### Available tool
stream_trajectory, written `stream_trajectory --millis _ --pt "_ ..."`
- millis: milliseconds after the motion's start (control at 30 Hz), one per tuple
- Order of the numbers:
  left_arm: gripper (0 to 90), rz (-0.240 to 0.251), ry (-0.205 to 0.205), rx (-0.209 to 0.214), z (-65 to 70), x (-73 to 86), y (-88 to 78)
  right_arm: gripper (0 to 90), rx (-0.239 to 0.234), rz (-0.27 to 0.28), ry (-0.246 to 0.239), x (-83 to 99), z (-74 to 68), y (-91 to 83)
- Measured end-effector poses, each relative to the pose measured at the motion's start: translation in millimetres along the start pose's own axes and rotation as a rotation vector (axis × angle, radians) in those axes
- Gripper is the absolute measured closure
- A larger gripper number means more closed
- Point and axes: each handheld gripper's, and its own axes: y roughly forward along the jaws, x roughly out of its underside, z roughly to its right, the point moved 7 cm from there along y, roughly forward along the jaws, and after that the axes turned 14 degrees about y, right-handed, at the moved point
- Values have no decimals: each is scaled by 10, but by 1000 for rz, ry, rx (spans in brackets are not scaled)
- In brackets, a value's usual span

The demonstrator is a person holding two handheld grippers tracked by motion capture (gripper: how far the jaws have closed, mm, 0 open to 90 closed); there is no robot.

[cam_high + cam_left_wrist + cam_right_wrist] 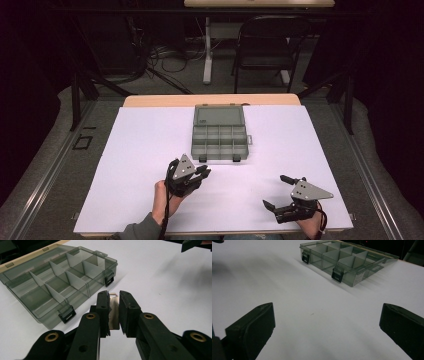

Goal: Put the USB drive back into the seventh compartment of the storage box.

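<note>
— Left gripper (114, 296): fingers (103, 312) pinching a small flat metal piece (114, 312), shiny, upright between the pads, just above the white desk (140, 170).
— Right gripper (280, 192)?
— Low over the desk near the front edge, well apart from the left one; fingers (252, 331) spread wide, holding nothing.
— Farther back?
— Clear grey compartment box (220, 136), lid (219, 115) open and lying flat behind, two black latches (66, 315) on the near wall. Just beyond the left gripper, toward mid-desk.
— Beyond the desk?
— Dark folding chair (270, 45), loose cables on the floor.
</note>
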Motion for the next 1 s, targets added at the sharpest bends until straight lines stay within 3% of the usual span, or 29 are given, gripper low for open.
stream_trajectory --millis 1000 --pt "783 27 4 0 -103 -178 98 0 5 -2 -2 3 6 4"
